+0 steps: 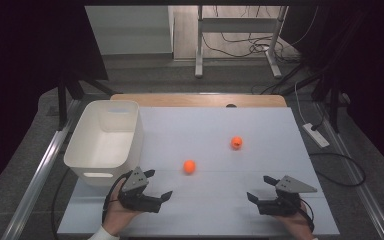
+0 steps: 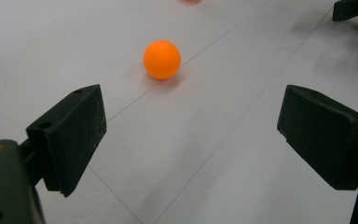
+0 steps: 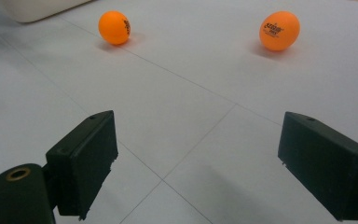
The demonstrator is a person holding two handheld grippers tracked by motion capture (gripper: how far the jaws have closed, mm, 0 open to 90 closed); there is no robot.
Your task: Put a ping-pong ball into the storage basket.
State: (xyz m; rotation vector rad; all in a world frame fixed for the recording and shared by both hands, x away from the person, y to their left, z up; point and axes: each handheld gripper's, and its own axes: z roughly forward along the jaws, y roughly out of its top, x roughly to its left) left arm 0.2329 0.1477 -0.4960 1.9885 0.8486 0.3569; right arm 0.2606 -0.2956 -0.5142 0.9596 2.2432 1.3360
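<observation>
- I hold the left gripper (image 1: 159,184) low over the near left part of the white table (image 1: 260,135), just in front of the white bin (image 1: 105,140). Its jaws are spread wide and nothing is between them.
- In the left gripper view, the near orange ball (image 2: 162,59) lies on the table straight ahead of the open jaws, a bit toward the left jaw, apart from both.
- In the high view this same ball (image 1: 189,166) rests near the middle of the table, to the right of the bin and closer to my left gripper than to the right one.
- The right gripper (image 1: 260,189) sits at the near right part of the table, also with the jaws spread and holding nothing.
- The far orange ball (image 1: 236,142) lies further back and more to the right, well apart from the first ball.
- In the right gripper view I see both balls beyond the jaws: one (image 3: 114,27) at the upper left beside the corner of the bin (image 3: 32,9), the other (image 3: 279,31) at the upper right (it has a small dark print that I cannot read).
- The bin stands upright at the left edge of the table; it looks empty, but the inside is partly hidden from me.
- Both balls rest on the table surface, touching no gripper.
</observation>
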